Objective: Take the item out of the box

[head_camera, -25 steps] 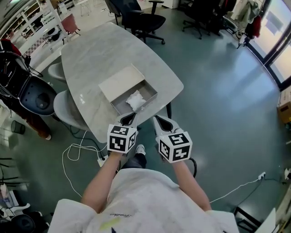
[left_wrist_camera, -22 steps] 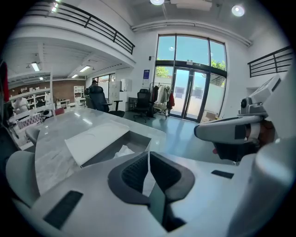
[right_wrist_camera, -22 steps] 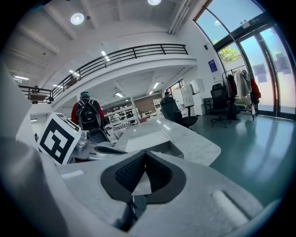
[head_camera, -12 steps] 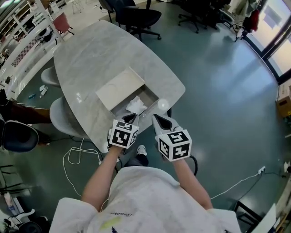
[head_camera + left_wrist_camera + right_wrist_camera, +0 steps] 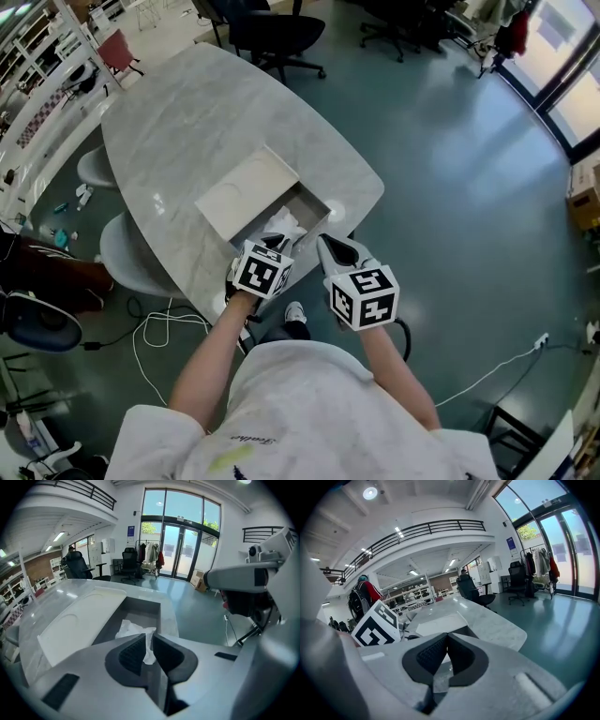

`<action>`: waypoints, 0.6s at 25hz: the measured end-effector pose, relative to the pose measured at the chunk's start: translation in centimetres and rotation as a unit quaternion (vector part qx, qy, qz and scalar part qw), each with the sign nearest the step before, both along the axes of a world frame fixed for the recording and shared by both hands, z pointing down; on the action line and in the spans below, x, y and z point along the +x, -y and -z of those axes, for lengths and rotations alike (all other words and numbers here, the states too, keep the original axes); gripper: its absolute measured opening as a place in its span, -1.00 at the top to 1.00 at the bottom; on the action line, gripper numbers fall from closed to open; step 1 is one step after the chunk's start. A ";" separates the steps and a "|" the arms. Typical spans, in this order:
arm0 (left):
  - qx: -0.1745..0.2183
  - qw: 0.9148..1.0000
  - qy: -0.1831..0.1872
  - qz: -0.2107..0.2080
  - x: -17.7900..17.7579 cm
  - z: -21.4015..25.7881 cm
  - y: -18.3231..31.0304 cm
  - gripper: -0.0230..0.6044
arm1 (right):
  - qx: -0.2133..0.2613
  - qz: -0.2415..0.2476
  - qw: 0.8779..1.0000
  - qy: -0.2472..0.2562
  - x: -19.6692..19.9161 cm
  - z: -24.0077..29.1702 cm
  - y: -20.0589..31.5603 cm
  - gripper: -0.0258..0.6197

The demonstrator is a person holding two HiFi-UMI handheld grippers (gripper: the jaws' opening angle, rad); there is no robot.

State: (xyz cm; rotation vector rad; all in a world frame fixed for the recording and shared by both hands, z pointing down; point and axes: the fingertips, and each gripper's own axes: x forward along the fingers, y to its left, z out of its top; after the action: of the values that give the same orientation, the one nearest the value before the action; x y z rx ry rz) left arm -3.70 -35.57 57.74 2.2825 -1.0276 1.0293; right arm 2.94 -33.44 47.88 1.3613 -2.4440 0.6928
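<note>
An open grey box [image 5: 317, 203] stands at the near edge of the marble table [image 5: 187, 122], with its white lid [image 5: 246, 192] lying beside it. A crumpled white paper item [image 5: 284, 225] lies inside the box [image 5: 140, 604]. My left gripper [image 5: 274, 242] hangs over the box's near rim, its jaws a narrow gap apart [image 5: 149, 637]. The paper [image 5: 133, 629] shows just beyond and through that gap; contact cannot be told. My right gripper [image 5: 330, 246] is to the right of it, near the box's corner, with its pads touching and nothing held [image 5: 446, 637].
Two white stools [image 5: 127, 253] stand at the table's left side. Cables [image 5: 159, 323] lie on the floor below them. A black office chair [image 5: 272, 28] is beyond the table's far end. A person's leg [image 5: 47, 272] is at the far left.
My left gripper has moved forward, from in front of the table edge to over the box's near rim. The right gripper has hardly moved. The head view has shifted slightly.
</note>
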 end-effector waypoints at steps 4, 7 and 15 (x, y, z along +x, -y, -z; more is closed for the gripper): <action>-0.011 1.000 0.005 -0.015 0.3 -0.7 0.8 0.85 | -0.002 -0.007 1.000 -0.002 0.2 0.0 0.8 0.91; -0.024 0.999 0.006 -0.024 0.4 -1.3 1.2 0.82 | -0.004 -0.015 1.000 -0.004 0.5 -0.1 1.4 0.91; -0.047 0.998 0.022 -0.044 0.7 -3.0 2.0 0.70 | -0.010 -0.029 0.999 -0.008 0.9 -0.3 2.5 0.91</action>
State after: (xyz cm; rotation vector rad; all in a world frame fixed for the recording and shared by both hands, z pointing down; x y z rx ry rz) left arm -2.97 -37.58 60.78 2.2553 -0.8820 1.1438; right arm 3.81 -35.98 48.18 1.4305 -2.3872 0.7159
